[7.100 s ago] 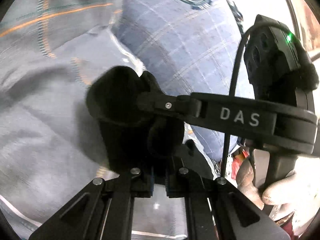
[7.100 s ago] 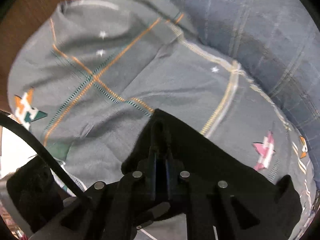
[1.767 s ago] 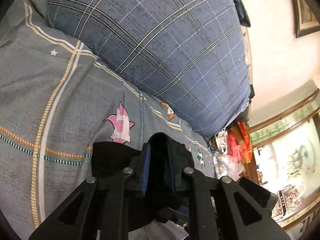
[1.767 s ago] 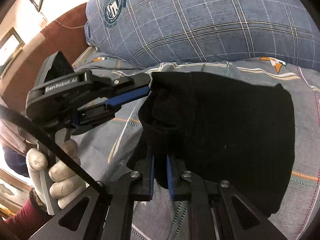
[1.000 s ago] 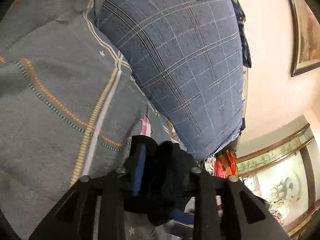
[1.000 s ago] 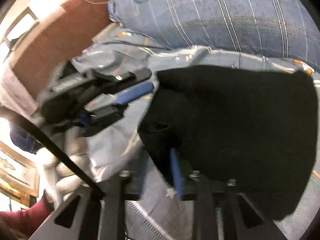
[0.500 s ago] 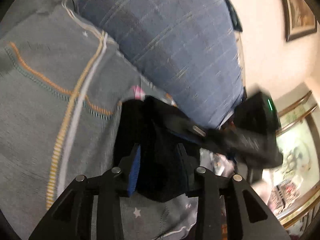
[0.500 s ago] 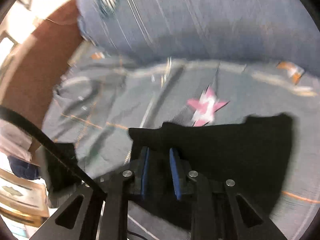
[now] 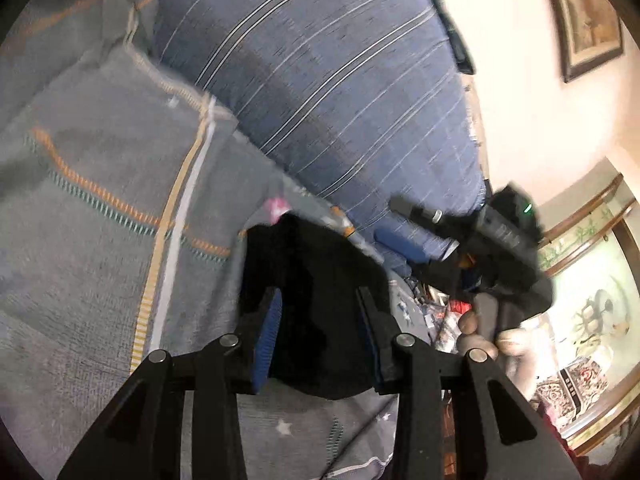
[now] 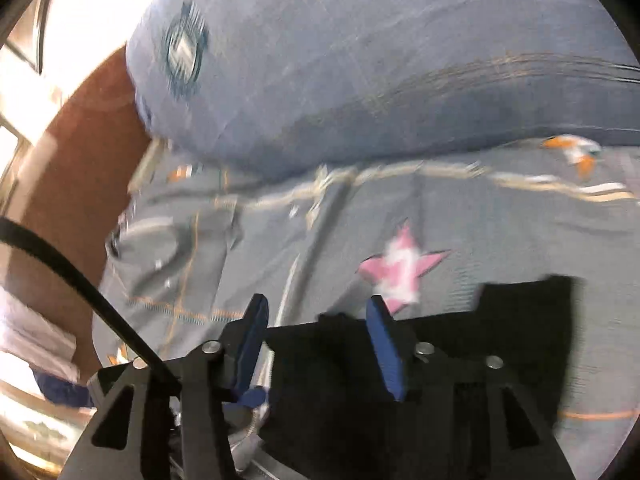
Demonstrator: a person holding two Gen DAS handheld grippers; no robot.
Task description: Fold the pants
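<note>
The black pants (image 9: 312, 264) lie folded on the grey patterned bedsheet (image 9: 100, 200). My left gripper (image 9: 318, 294) straddles them with its jaws well apart; dark cloth shows in the gap and spreads past both fingers, and nothing looks pinched. Seen from the left wrist, my right gripper (image 9: 404, 224) hovers past the far right corner of the pants, with nothing between its fingers. From the right wrist, the right gripper (image 10: 318, 304) is opening just above the near edge of the pants (image 10: 460, 340) without pressing on it.
A big blue plaid pillow (image 9: 340, 80) lies along the far side of the bed, close behind the pants. A brown headboard (image 10: 80, 140) rises at the left. A hand (image 9: 480, 332) holds the right gripper's handle, above clutter (image 9: 440, 312) beside the bed.
The right gripper has let go of the pants' edge, spread its jaws and pulled back. The pants now rest flat on the sheet. The left gripper's gap stands wider than two seconds ago.
</note>
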